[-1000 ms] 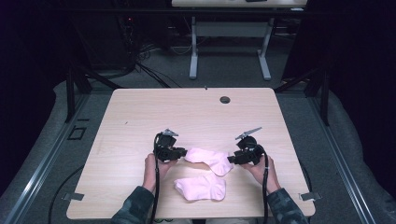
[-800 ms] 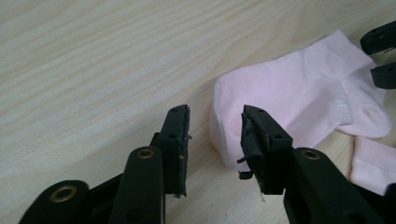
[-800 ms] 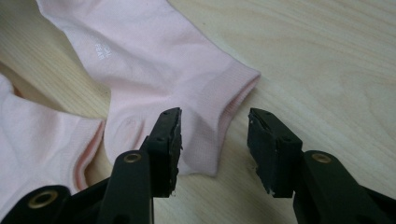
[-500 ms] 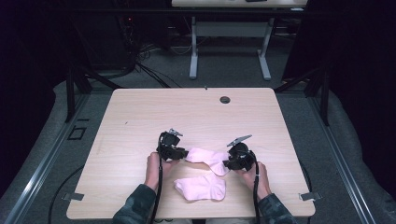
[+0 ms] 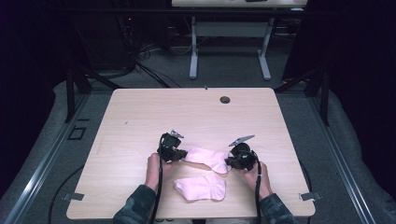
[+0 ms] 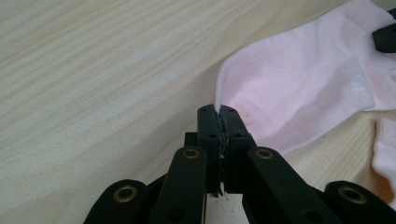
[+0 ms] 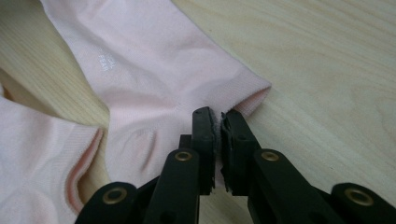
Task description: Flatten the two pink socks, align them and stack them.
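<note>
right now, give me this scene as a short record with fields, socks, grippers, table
held sock: pink sock, lying flat across the table between the two grippers
left gripper: left gripper, jaws shut on one end of the held sock
right gripper: right gripper, jaws shut on the cuff edge at the other end
second sock: second pink sock, flat on the table, nearer the person, untouched
table: light wood table, with a dark round grommet near the far edge

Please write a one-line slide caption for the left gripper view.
Left claw shut on the toe end of a pink sock on the wooden table.
</note>
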